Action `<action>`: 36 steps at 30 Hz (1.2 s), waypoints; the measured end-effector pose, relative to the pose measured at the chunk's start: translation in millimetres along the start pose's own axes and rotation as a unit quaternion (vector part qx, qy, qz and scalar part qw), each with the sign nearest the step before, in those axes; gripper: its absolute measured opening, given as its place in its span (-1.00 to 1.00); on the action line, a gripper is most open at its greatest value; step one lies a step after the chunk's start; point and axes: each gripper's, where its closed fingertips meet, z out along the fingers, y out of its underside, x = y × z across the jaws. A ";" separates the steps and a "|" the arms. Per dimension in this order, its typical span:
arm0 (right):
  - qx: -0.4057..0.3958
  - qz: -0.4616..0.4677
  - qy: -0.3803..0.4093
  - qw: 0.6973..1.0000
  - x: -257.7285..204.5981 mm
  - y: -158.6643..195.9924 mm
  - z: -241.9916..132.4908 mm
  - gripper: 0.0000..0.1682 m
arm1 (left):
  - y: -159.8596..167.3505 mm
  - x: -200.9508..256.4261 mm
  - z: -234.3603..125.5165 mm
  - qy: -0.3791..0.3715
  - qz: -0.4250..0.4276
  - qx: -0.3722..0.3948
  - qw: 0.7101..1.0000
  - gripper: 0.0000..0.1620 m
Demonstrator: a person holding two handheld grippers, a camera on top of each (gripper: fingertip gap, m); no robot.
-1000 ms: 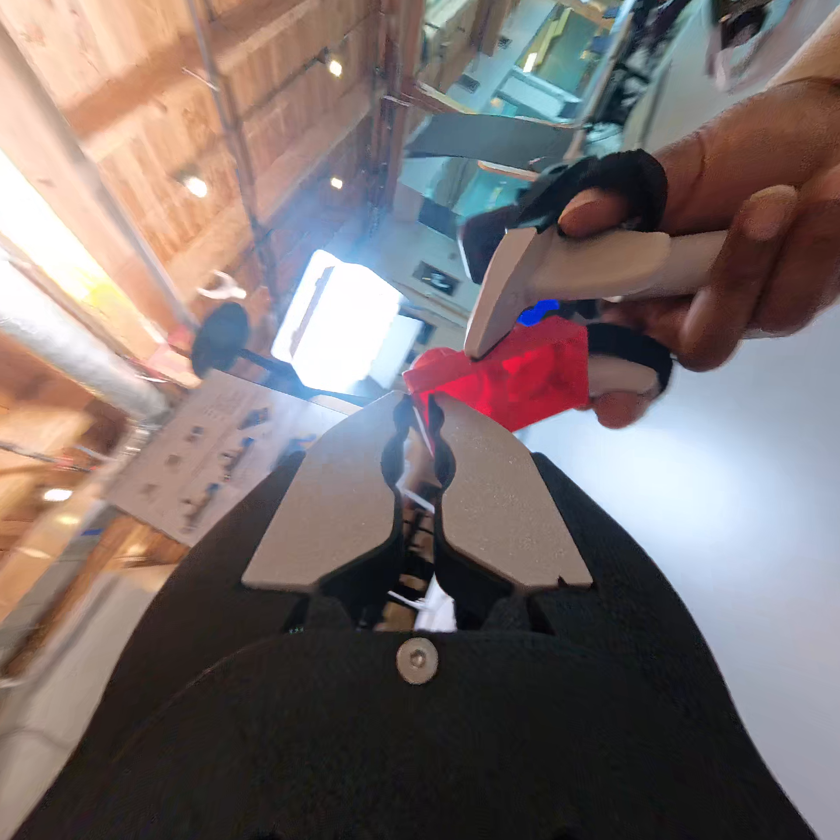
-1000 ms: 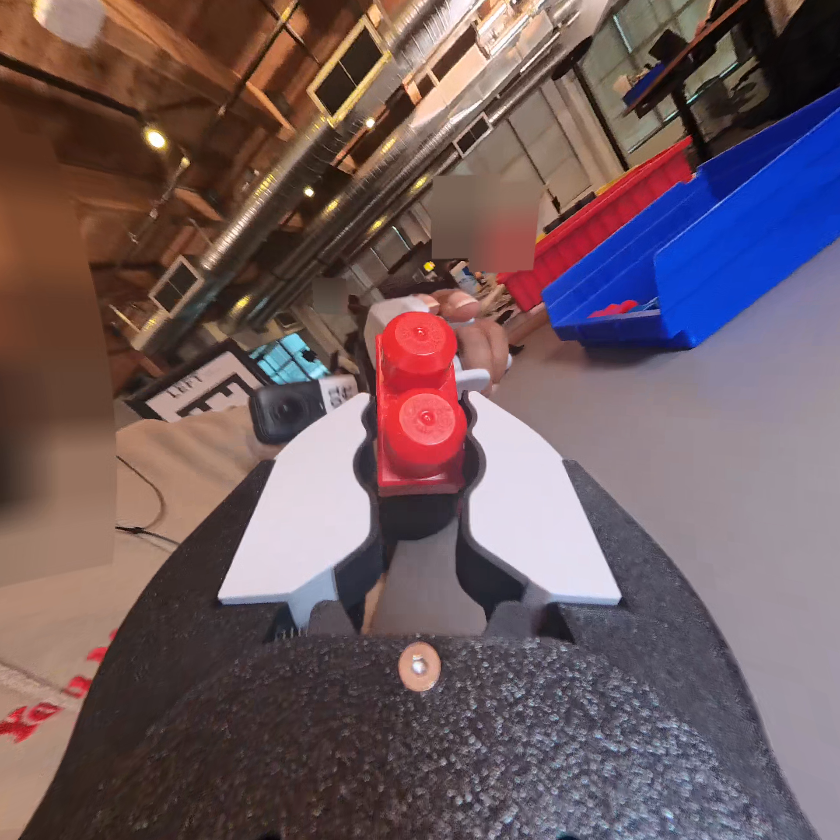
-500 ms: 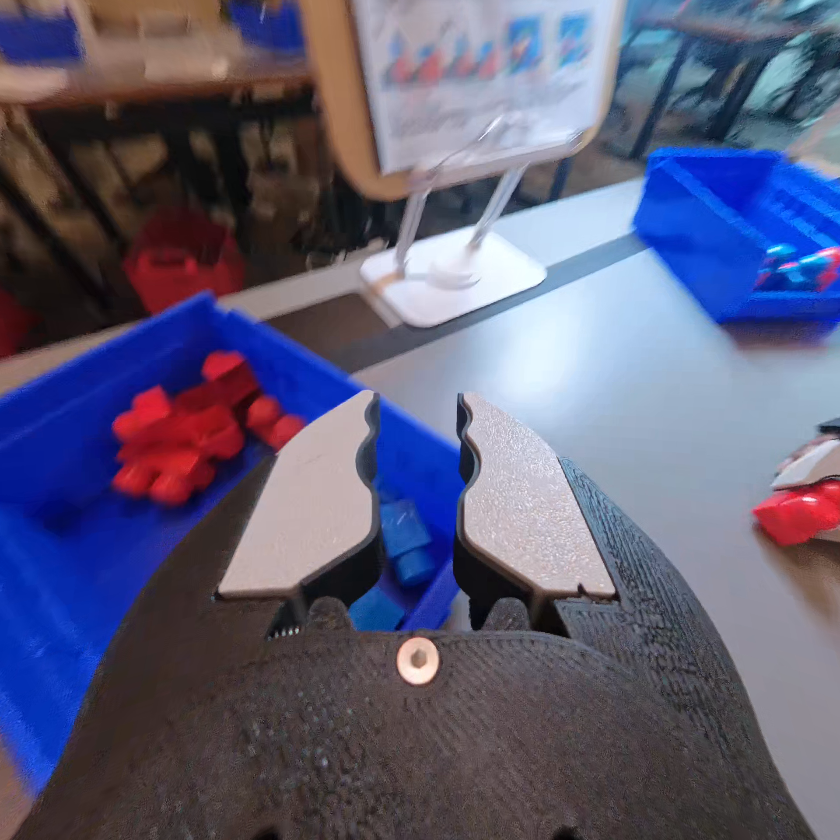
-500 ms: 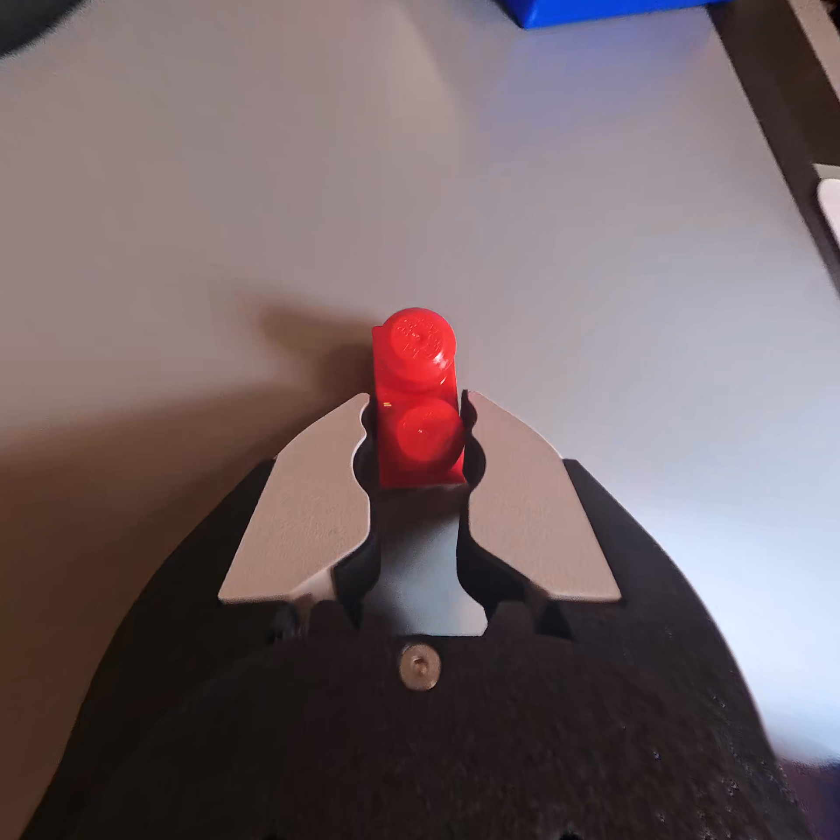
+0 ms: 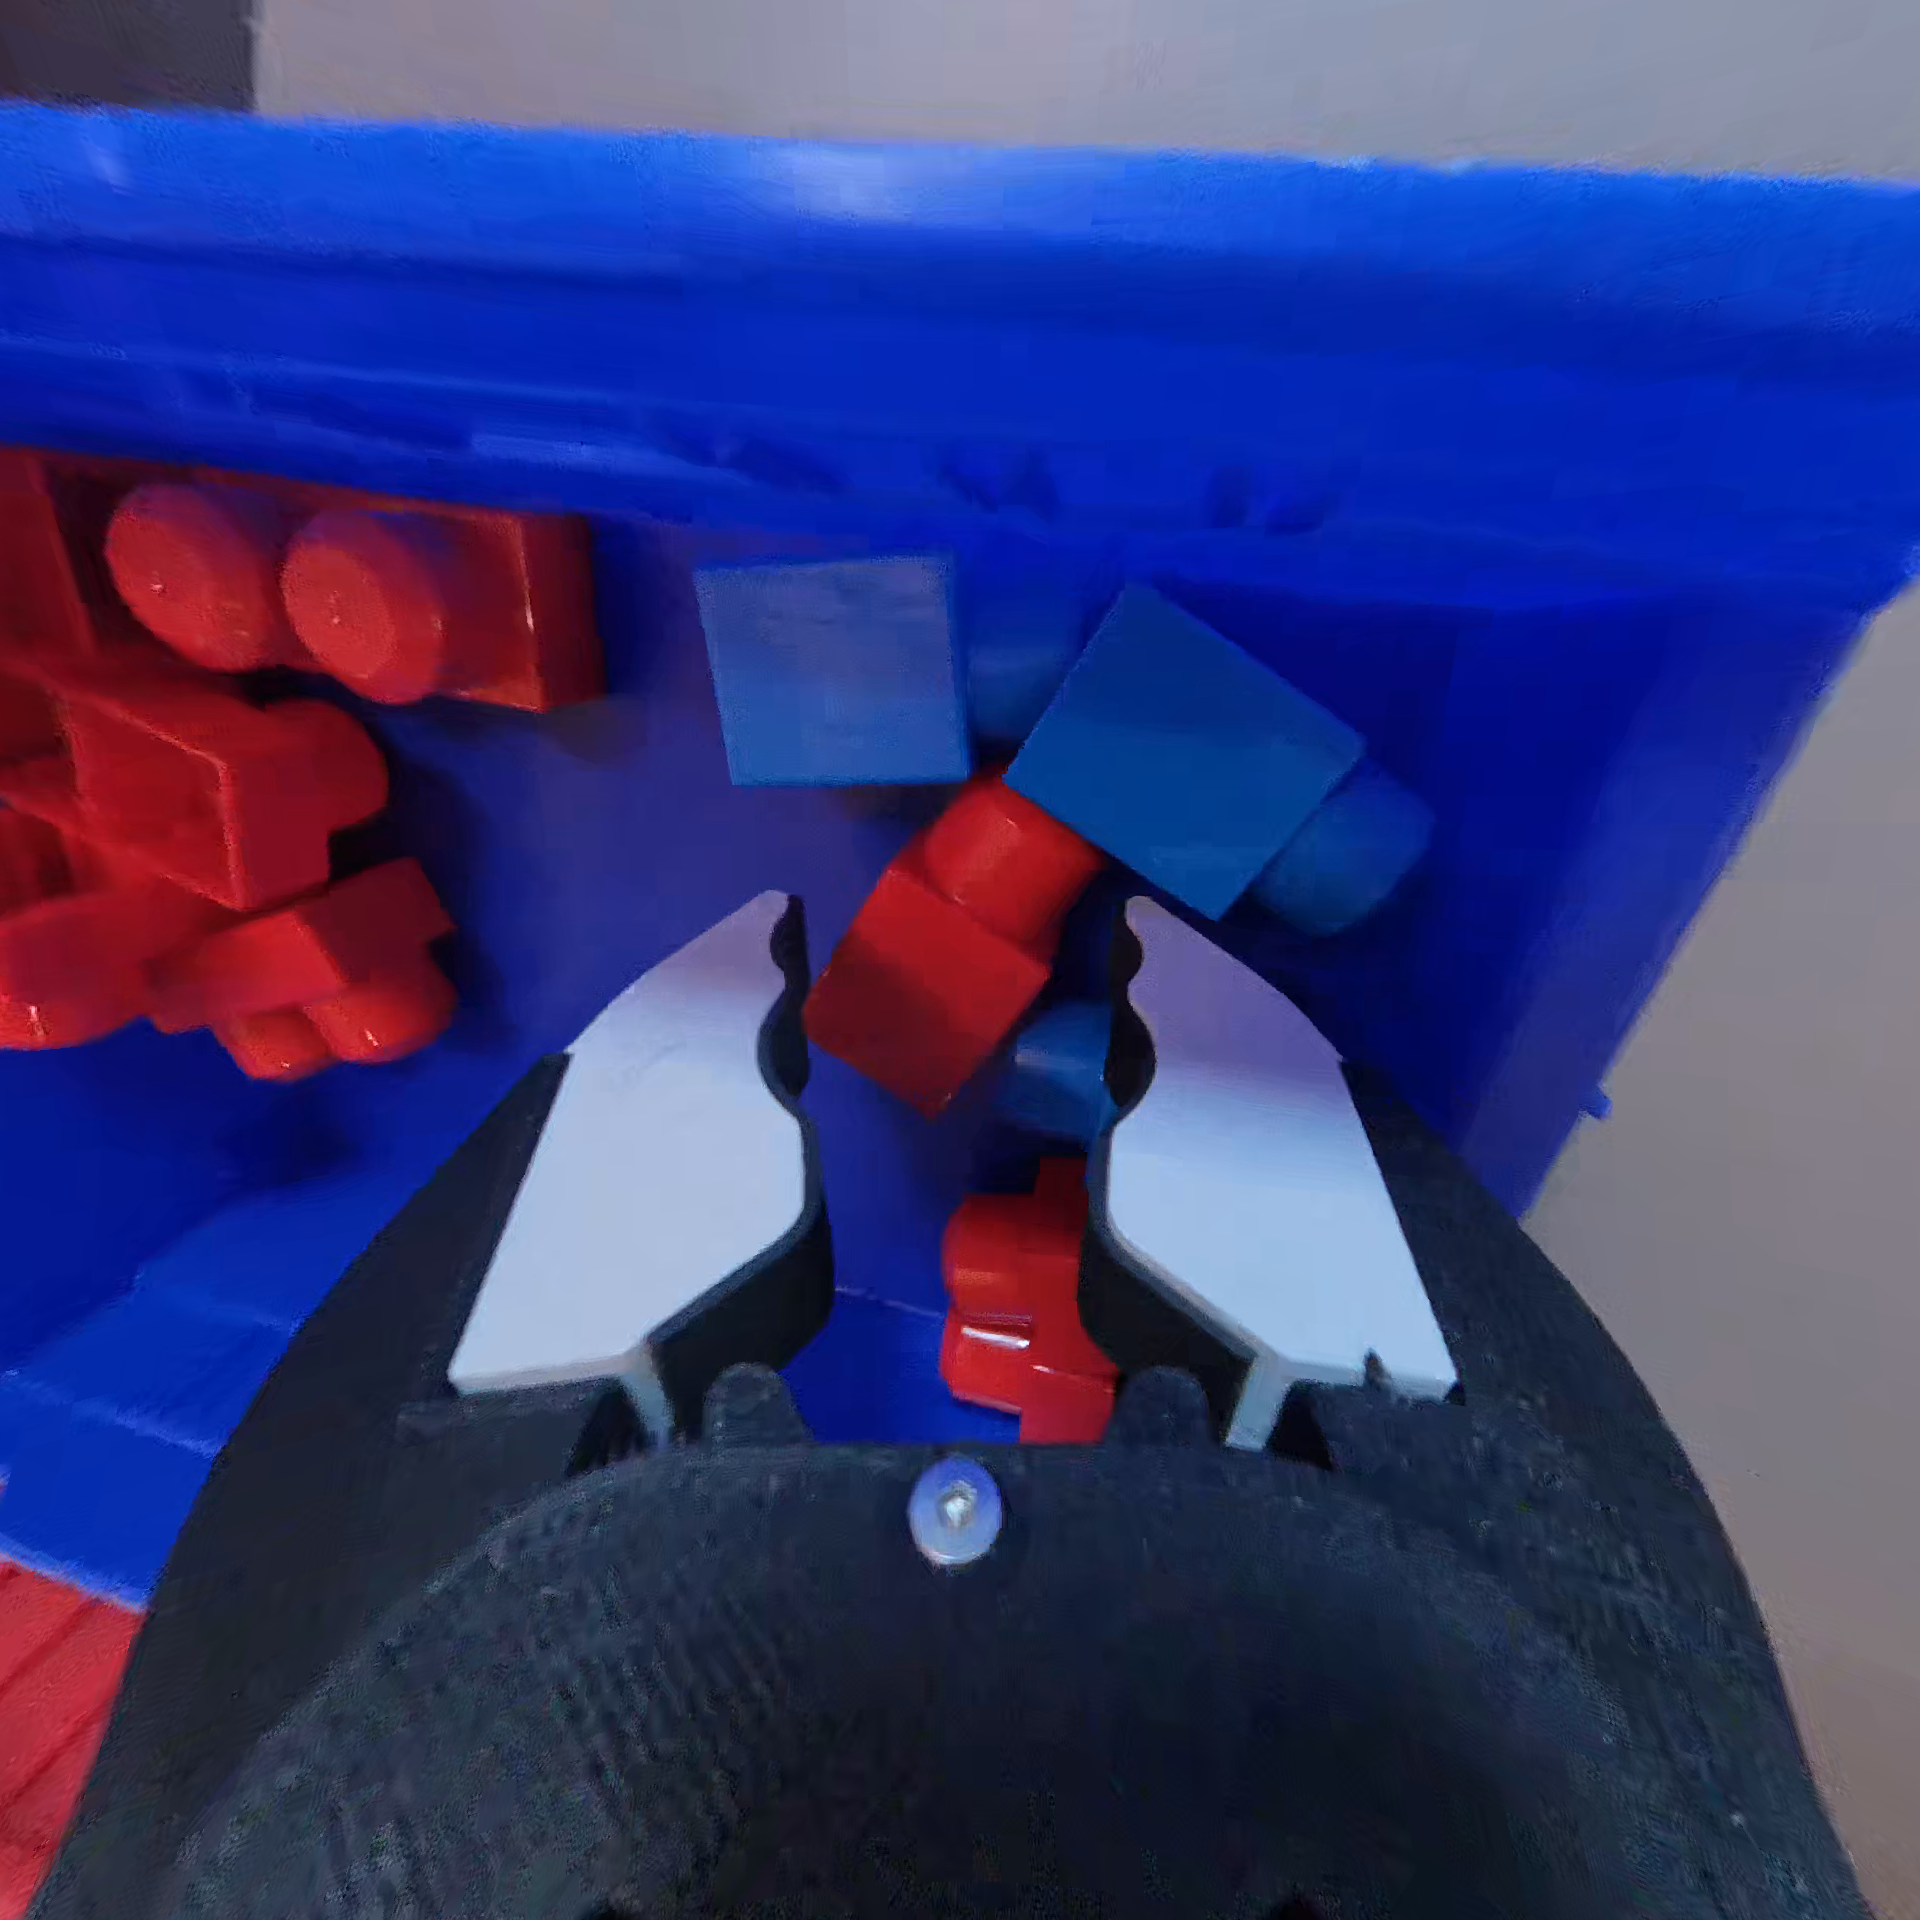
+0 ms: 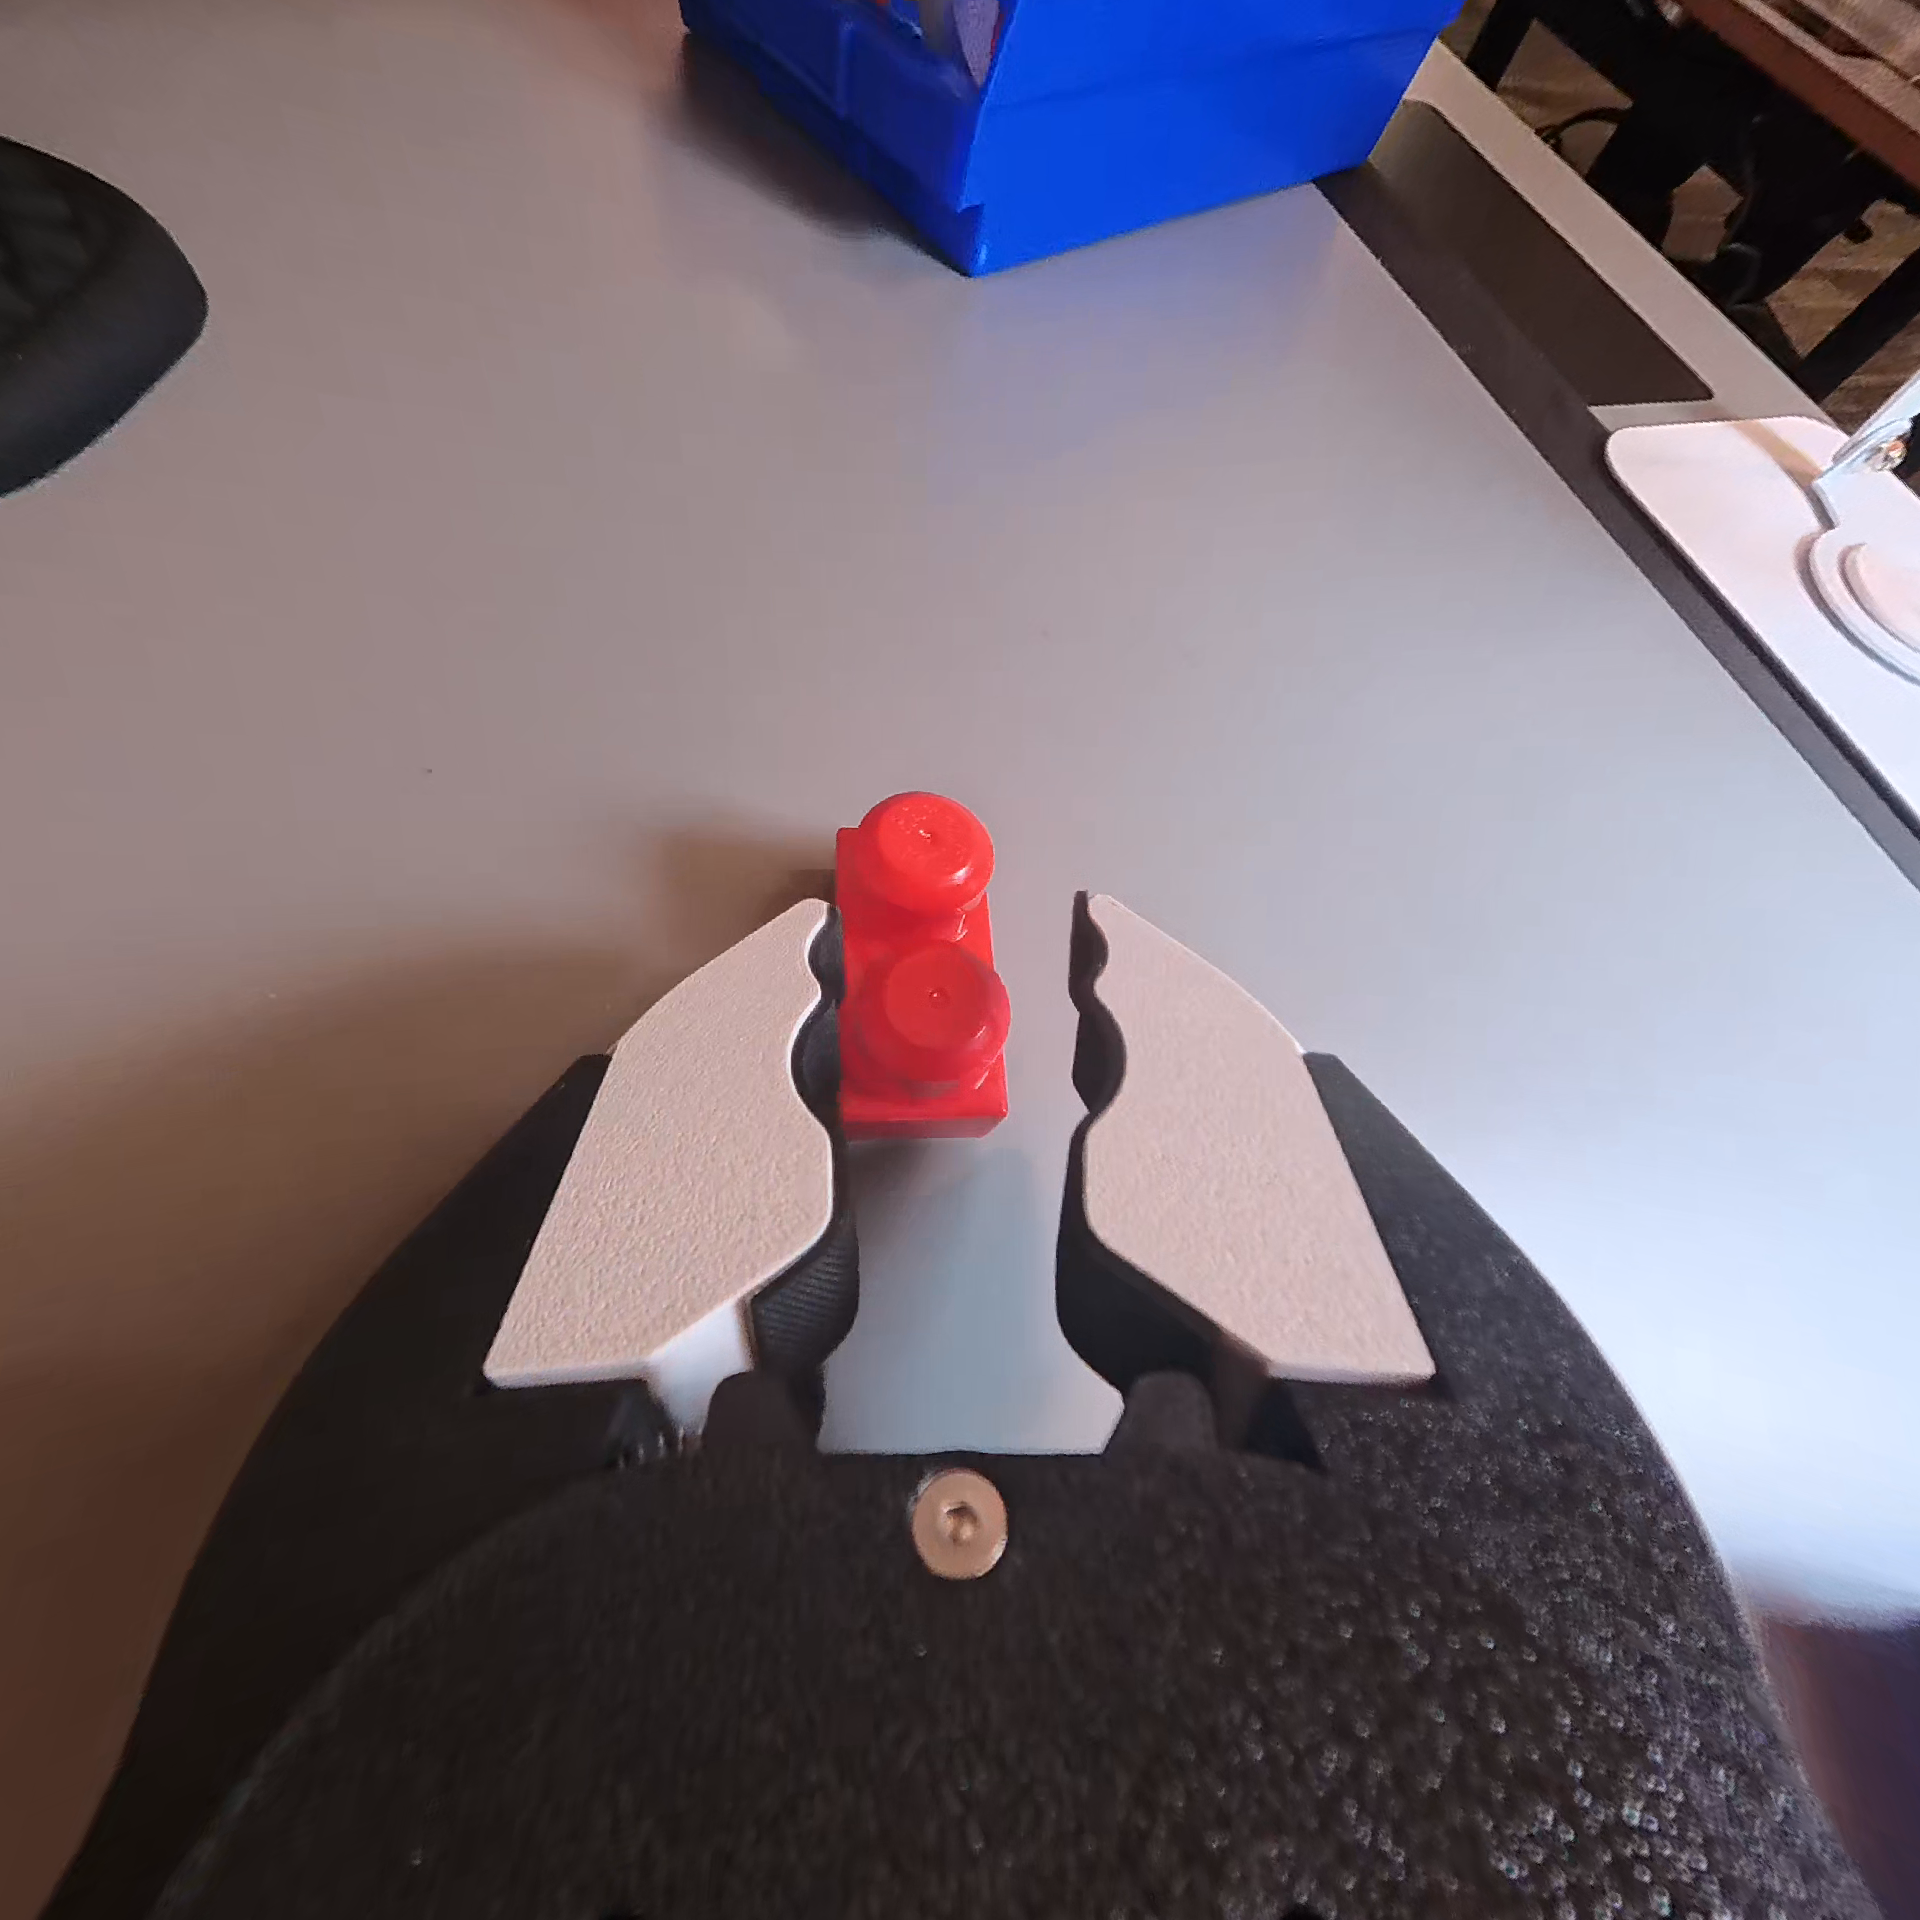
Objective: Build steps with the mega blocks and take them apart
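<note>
Two grippers are spread wide and hold nothing. The left gripper [image 5: 956, 914] hangs over the blue bin [image 5: 935, 312], its fingers on both sides of a tilted red block [image 5: 935, 977] that leans on blue blocks [image 5: 1174, 748]. The right gripper [image 6: 951, 914] frames a red two-stud block [image 6: 920, 997] standing on the grey table [image 6: 727, 520], seemingly touching one finger [image 6: 696, 1143].

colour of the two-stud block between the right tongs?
Red; the two-stud block stands on the grey table, clearest in the right wrist view.
</note>
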 end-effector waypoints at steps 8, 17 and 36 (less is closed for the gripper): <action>0.030 0.014 0.015 0.999 5.1 -9.7 -9.0 -0.55 | 3.9 -31.4 -25.6 -0.140 0.062 -0.059 0.986 -0.45; 0.094 0.048 0.016 0.994 5.8 -37.1 -18.0 -0.56 | -81.1 34.9 -122.3 -0.251 0.078 0.169 0.950 -0.46; -0.084 -0.014 0.003 0.996 -8.4 27.1 11.8 -0.40 | -232.2 282.1 -115.7 0.282 0.043 0.549 0.786 -0.46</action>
